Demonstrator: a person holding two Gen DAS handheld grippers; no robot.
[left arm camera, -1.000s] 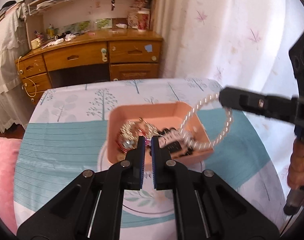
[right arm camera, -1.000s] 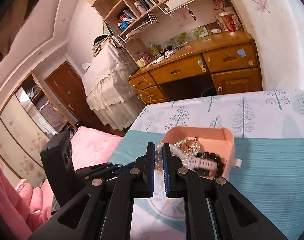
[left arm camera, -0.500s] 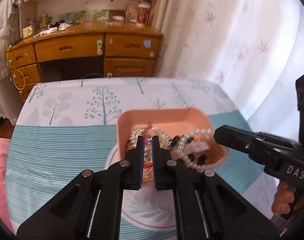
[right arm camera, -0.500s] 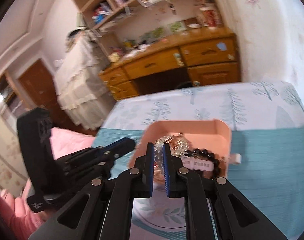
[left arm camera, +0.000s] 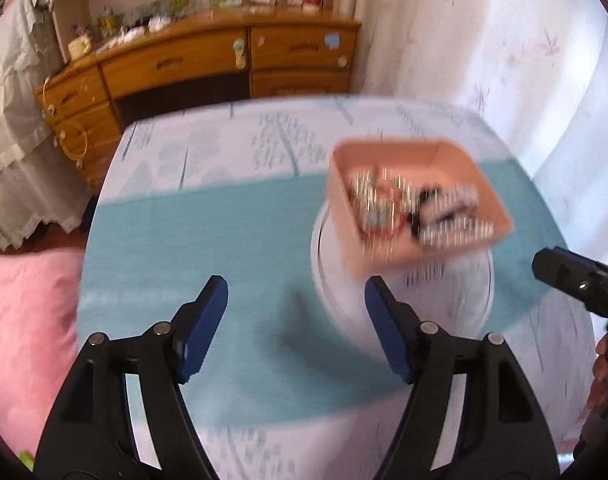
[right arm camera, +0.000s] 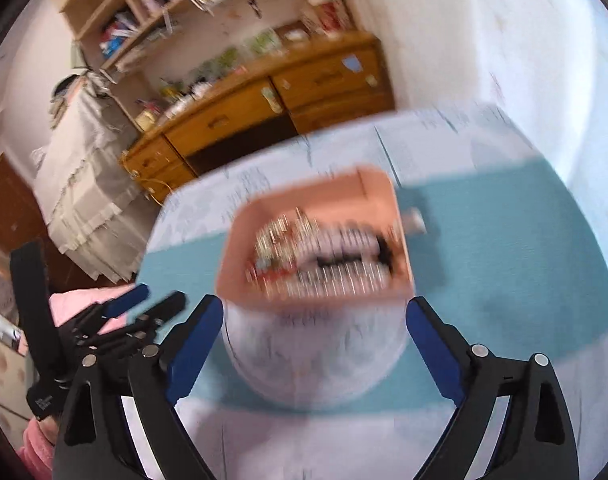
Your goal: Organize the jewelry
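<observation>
A pink tray (left arm camera: 456, 160) sits on the table and holds a blurred heap of jewelry (left arm camera: 420, 212): a pearl strand, gold chains and dark beads. It also shows in the right wrist view (right arm camera: 376, 192), with the jewelry (right arm camera: 324, 256) inside. My left gripper (left arm camera: 295, 308) is open and empty, left of and nearer than the tray. My right gripper (right arm camera: 314, 324) is open and empty, just in front of the tray. Both views are motion-blurred.
The round table (left arm camera: 207, 232) has a teal and white tree-print cloth with a white circle (left arm camera: 444, 300) under the tray. A wooden desk (left arm camera: 223, 60) stands behind, a pink cushion (left arm camera: 23, 320) at the left, a curtain at the right.
The right gripper lowered the pearl strand into the tray and let it go. Both grippers have opened wide. The left gripper has swung left, so the tray now sits to its right.
</observation>
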